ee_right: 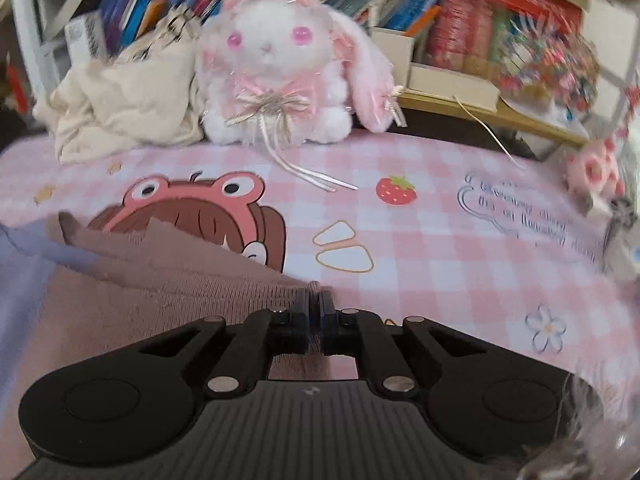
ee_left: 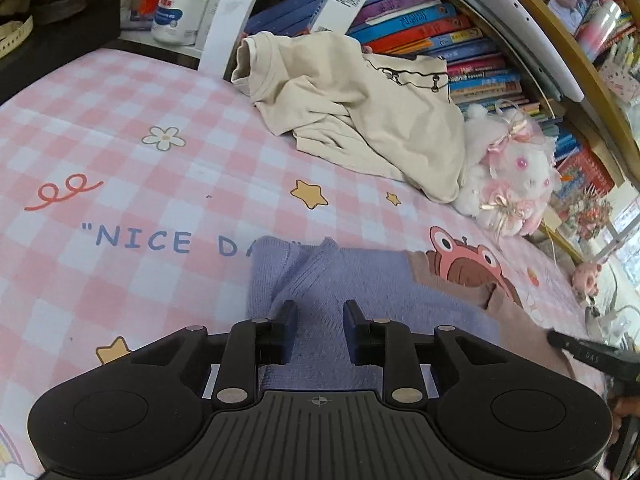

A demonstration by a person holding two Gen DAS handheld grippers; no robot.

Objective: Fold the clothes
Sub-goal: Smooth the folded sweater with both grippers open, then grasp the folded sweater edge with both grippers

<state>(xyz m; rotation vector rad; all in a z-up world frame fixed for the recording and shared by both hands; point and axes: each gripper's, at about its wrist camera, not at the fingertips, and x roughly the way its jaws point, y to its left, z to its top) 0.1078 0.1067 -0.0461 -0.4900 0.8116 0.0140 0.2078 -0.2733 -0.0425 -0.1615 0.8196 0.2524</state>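
Note:
A knit garment, lavender point(ee_left: 360, 280) with a mauve part point(ee_left: 516, 320), lies on the pink checked sheet point(ee_left: 160, 184). My left gripper point(ee_left: 320, 314) hovers low over the lavender part with its jaws apart; the knit lies below the gap and the pads do not press it. In the right wrist view the mauve part point(ee_right: 180, 292) runs under my right gripper point(ee_right: 317, 298), whose jaws are together on the mauve edge at its right-hand corner. The lavender part point(ee_right: 20, 276) shows at the far left. The right gripper's black body point(ee_left: 588, 354) shows at the left wrist view's right edge.
A crumpled beige T-shirt point(ee_left: 360, 120) point(ee_right: 120, 108) lies at the far edge of the bed beside a white and pink plush rabbit point(ee_left: 508, 176) point(ee_right: 280, 68). Stacked books point(ee_left: 440, 28) line the shelf behind. A small pink plush point(ee_right: 592, 172) sits at the right.

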